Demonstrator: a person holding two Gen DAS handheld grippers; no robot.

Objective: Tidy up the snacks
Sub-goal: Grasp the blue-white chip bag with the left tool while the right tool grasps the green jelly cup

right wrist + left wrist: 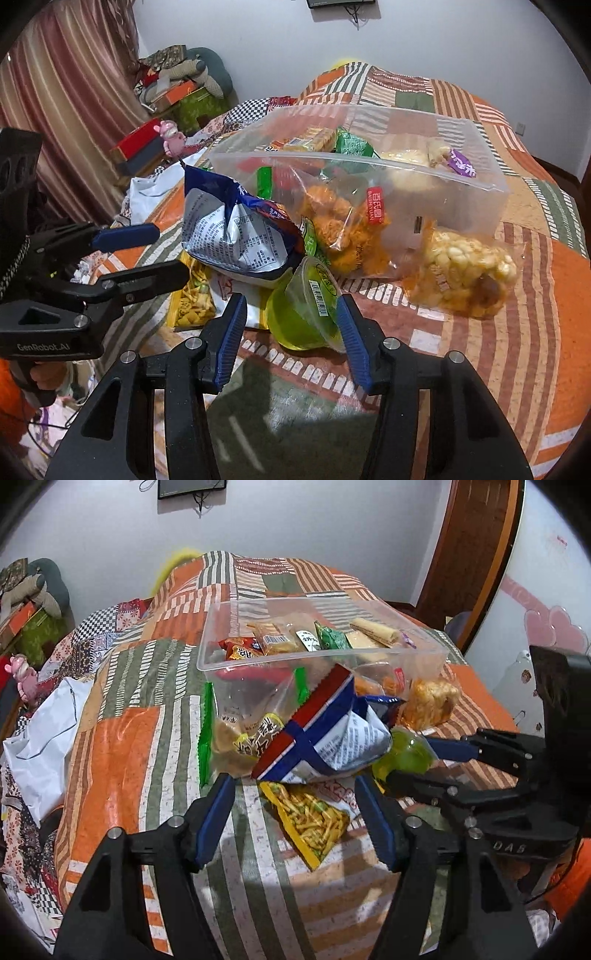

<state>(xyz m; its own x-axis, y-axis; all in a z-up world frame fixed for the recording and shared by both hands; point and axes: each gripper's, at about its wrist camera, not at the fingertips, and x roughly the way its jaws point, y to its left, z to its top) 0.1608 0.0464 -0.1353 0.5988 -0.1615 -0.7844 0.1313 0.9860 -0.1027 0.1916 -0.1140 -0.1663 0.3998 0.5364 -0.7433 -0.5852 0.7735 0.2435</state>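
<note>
Presently, on the patchwork bedspread (pixel 122 738):

1. Clear plastic bin (pixel 424 657), mid-bed toward the far edge, partly filled with wrapped snacks.
2. Blue-and-white snack bag (pixel 332 738), crumpled, leaning against the bin's near wall.
3. Yellow bag of stick snacks (pixel 314 819), flat, partly under the blue-and-white bag.
4. Green jelly cup (pixel 306 314), tipped on its side, just beside the blue-and-white bag.
5. Clear bag of puffed corn (pixel 465 273), toward the bed's right edge, touching the bin.
6. Left gripper (pixel 295 812), jaws wide apart, nothing held, poised over the stick snacks.
7. Right gripper (pixel 291 332), jaws spread around the jelly cup; contact with the cup not discernible.
</note>
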